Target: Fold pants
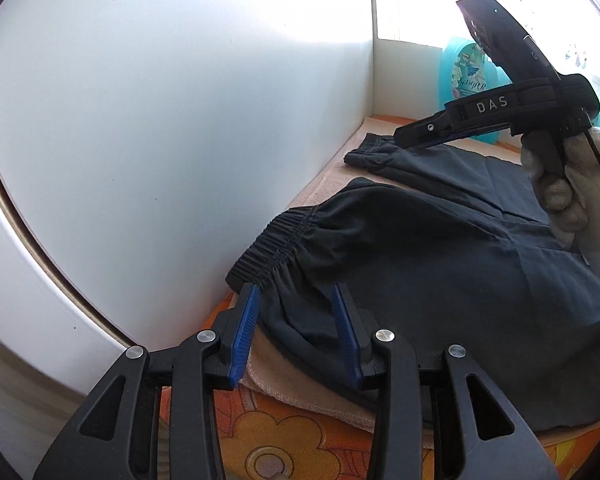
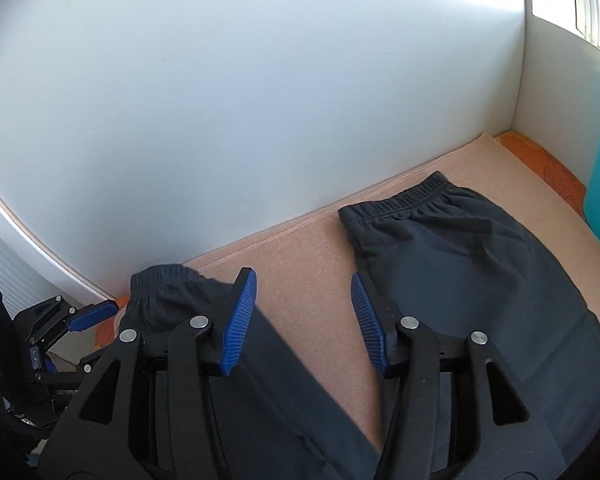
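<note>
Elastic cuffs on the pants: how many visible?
2. Near cuff lies just ahead of the left claw; far cuff lies by the white wall, under the right claw's tips. The waistband is out of view.

White letters "DAS" stand on the right hand-held gripper (image 1: 404,136) strap.

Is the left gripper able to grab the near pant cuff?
Probably yes. The left gripper is open, the near cuff lies just past its fingertips, and nothing sits between them.
</note>
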